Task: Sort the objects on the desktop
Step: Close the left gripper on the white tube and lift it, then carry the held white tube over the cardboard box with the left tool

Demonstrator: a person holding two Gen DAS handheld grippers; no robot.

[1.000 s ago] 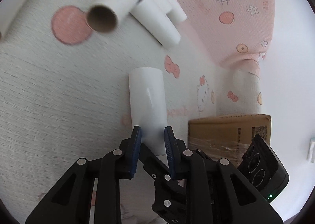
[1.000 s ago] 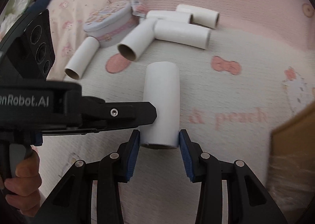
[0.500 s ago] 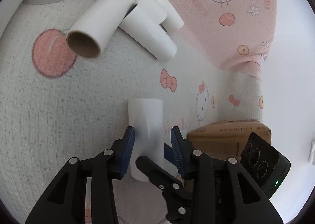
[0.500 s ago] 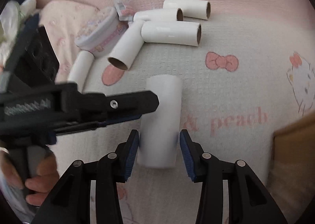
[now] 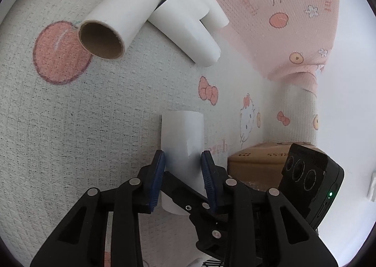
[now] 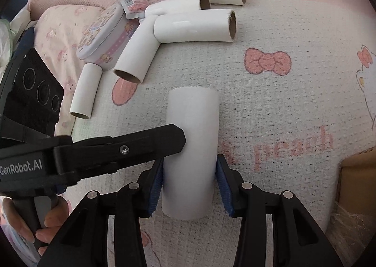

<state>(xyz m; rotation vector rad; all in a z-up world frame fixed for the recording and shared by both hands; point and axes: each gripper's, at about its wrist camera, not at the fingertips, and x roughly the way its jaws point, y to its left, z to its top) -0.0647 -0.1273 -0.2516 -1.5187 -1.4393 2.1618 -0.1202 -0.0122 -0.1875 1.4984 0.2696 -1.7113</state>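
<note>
Now, my left gripper (image 5: 183, 159) jaws, just narrowing, pinch white roll (image 6: 191, 140) at mid-length; my right gripper (image 6: 189, 170) blue pads flank roll's near end, left pad touching, right one just clear. Roll lies on cloth (image 6: 270, 107). Beyond roll: cluster of tubes (image 6: 195, 27), tin (image 6: 103, 34). Right of roll: cardboard box (image 5: 256, 159).

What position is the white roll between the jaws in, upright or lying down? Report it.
Lying down. The white roll rests lengthwise on the cloth, its long side along the fabric and neither end facing up.
</note>
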